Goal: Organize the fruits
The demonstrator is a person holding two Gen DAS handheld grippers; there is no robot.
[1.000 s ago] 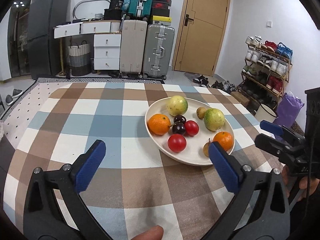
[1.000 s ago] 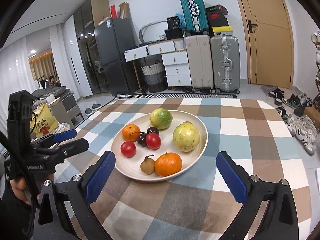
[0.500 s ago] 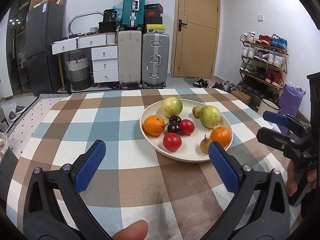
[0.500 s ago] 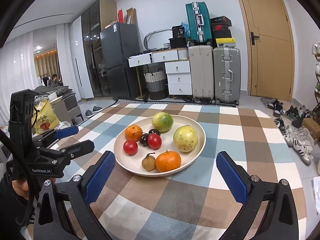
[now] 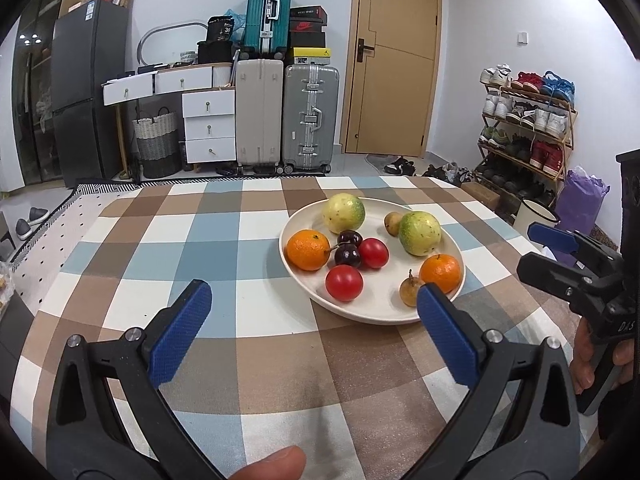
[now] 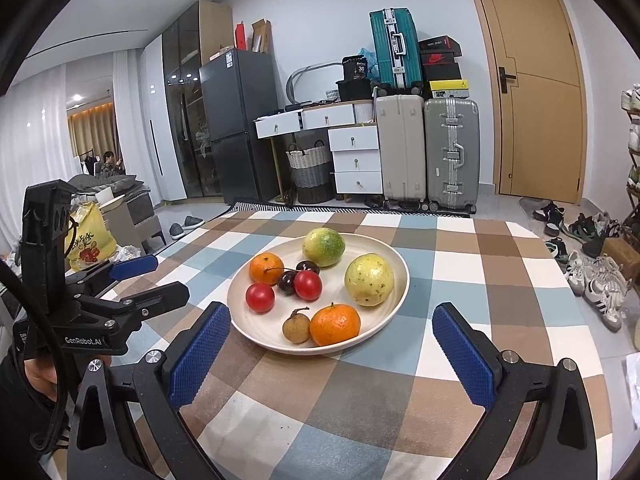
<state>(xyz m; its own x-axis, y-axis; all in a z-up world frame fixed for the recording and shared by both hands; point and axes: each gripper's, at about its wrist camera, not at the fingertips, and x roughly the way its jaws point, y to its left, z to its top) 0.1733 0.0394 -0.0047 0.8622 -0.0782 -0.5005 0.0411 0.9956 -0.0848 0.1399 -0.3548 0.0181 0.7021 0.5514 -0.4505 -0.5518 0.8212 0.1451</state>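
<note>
Both claws, my left claw and right claw, gape wide and empty short of the plate of fruit on the desk, right claw squarely facing and nearer.

Cream plate; brown-blue-white checked tablecloth; blue tool pads.

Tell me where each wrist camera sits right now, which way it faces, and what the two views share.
Left wrist: on the left gripper, above the near table edge, facing the plate and door; its open blue fingers, a thumb tip and the right gripper show.
Right wrist: on the right gripper, facing the plate and suitcases; its open fingers and the left gripper show.
Shared: plate, fruit, checked table, suitcases, door.
</note>
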